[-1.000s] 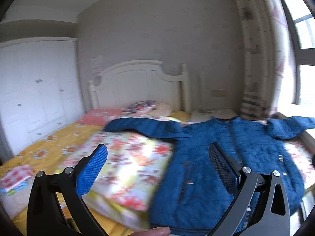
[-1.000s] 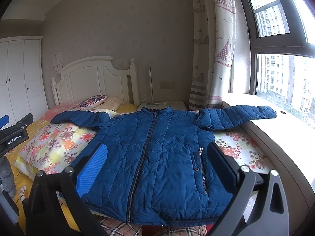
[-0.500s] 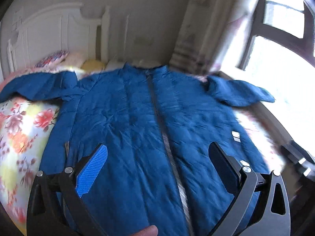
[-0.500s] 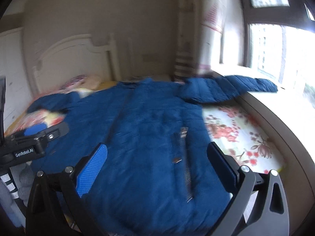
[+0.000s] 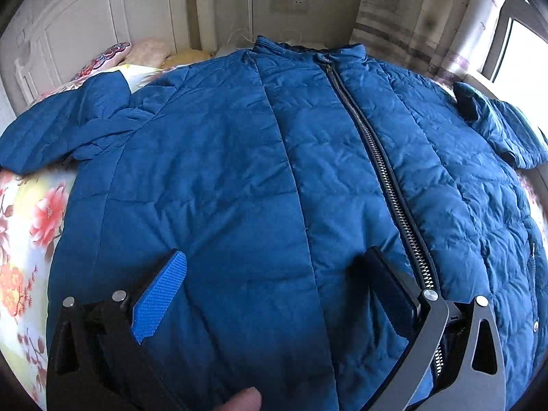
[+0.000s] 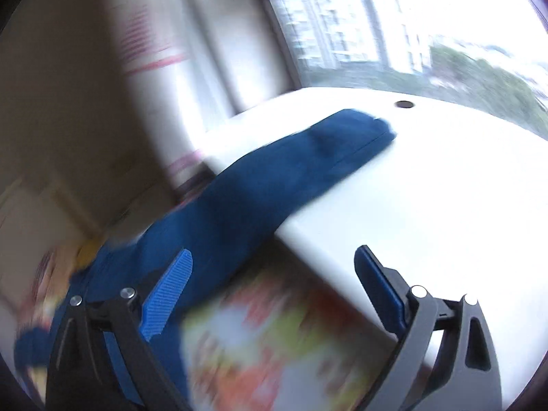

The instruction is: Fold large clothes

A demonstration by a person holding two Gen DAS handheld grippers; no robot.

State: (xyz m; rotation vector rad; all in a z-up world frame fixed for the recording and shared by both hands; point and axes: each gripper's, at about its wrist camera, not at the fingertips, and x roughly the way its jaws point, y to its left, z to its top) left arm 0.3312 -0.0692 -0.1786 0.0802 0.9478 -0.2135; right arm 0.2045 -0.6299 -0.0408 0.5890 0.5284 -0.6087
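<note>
While both grippers, left [image 5: 274,281] and right [image 6: 274,274], are hanging wide and empty, the right should be taking the sleeve [image 6: 346,137] near its cuff.

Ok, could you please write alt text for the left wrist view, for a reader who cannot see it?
A blue quilted jacket lies spread flat, front up and zipped, on a bed with floral bedding. The open left gripper hovers over its lower front, nothing between its fingers. A white headboard and a curtain stand behind.
</note>
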